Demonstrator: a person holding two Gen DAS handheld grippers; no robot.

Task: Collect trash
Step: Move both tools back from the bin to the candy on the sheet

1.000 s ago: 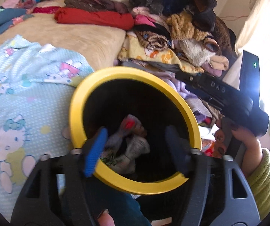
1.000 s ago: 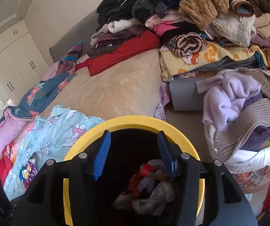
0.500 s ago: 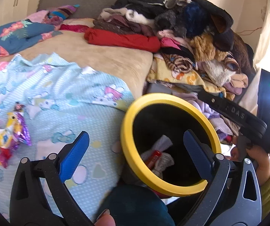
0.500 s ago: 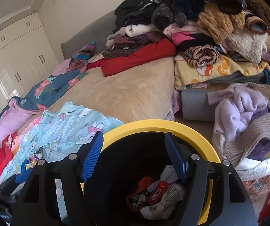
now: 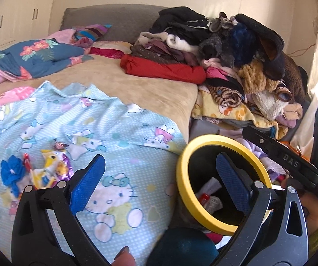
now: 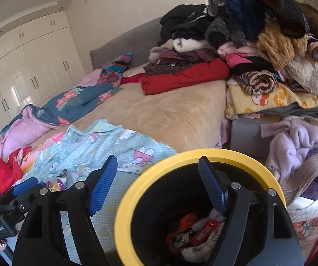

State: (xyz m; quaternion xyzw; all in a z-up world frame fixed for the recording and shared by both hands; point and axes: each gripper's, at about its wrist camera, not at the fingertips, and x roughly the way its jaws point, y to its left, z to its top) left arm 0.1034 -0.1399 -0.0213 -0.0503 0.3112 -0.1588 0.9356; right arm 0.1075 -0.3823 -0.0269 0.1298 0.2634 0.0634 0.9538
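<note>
Between drops: both tongs empty, more wrappers waiting on the bed

Our left gripper [image 5: 159,181] and right gripper [image 6: 159,186] are spread wide, holding nothing. The yellow-rimmed bin [image 6: 203,153], trash inside, sits under our right fingertips; the remaining wrappers [image 5: 48,173] lie left of the left tongs, so next we reach there and pinch gently.
</note>
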